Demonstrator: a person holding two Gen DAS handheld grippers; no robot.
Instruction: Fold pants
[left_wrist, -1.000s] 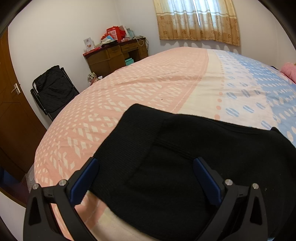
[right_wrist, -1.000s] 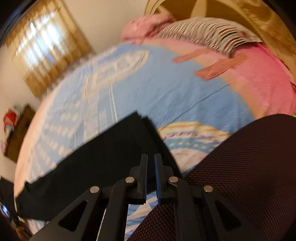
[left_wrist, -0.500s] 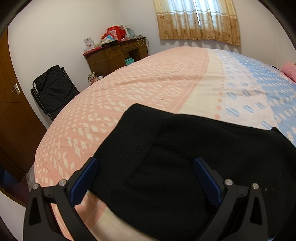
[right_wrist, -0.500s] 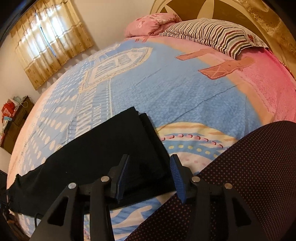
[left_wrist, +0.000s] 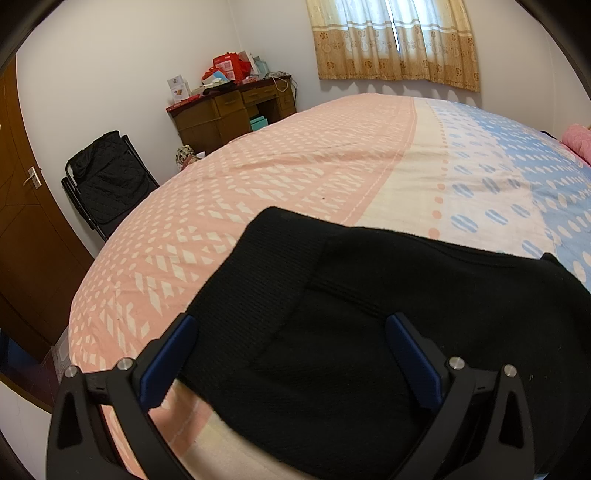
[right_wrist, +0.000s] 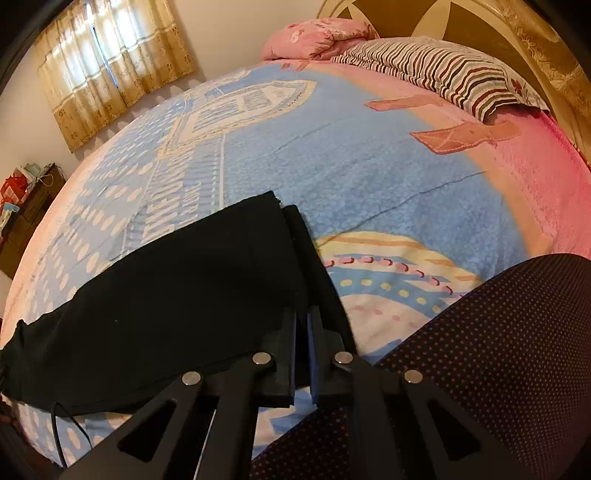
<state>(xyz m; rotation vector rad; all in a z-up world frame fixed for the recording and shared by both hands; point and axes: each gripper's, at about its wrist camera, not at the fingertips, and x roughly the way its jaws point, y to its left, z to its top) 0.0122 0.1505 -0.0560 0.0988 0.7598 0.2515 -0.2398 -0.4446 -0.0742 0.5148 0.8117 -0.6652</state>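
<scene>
Now my right tongs (right_wrist: 303, 325) pinch the hem end of the black pants (right_wrist: 177, 291), which lie flat on the bed (right_wrist: 369, 166), ready to carry it over. Left tongs (left_wrist: 291, 332) sit spread astride the waistband (left_wrist: 258, 273), poised to anchor it.

My pants (left_wrist: 369, 332) are matt black knit cloth with a ribbed waistband. My bed (left_wrist: 295, 177) wears soft printed cotton. My left claw (left_wrist: 291, 354) is matt black plastic with shiny metal bolts.
</scene>
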